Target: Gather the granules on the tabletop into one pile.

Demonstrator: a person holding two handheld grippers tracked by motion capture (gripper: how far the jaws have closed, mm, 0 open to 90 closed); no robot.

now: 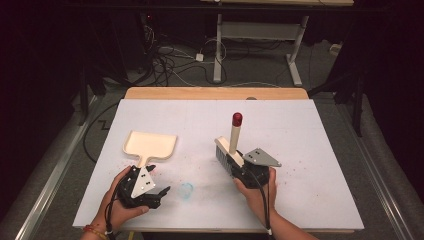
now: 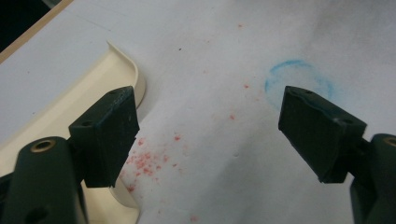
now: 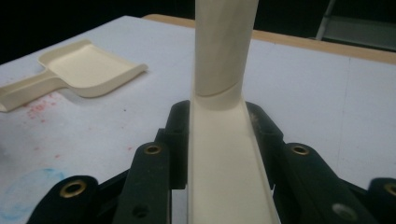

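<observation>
As the high view shows, a white tabletop (image 1: 310, 150) carries a cream dustpan (image 1: 149, 145) at left centre and a cream hand brush (image 1: 231, 150) at right centre, well apart from each other. The brush's handle, tipped with a red cap (image 1: 237, 118), rises away from the person, while its dark bristles (image 1: 223, 159) point toward the dustpan's side. The right claw (image 1: 239, 167) is clamped on the brush; in the right gripper view its two black jaws press against either side of the cream brush body (image 3: 224, 168), with the round handle rising between them and the dustpan (image 3: 93, 70) lying farther off to the left. The left claw (image 1: 162, 192) stands apart and holds nothing, resting just beside the dustpan's handle. In the left gripper view one jaw overlaps the dustpan's curved edge (image 2: 126, 60), and the other stands near a faint blue ring mark (image 2: 299, 74). Red crumbs (image 2: 147, 163) lie scattered on the tabletop beside the dustpan.
</observation>
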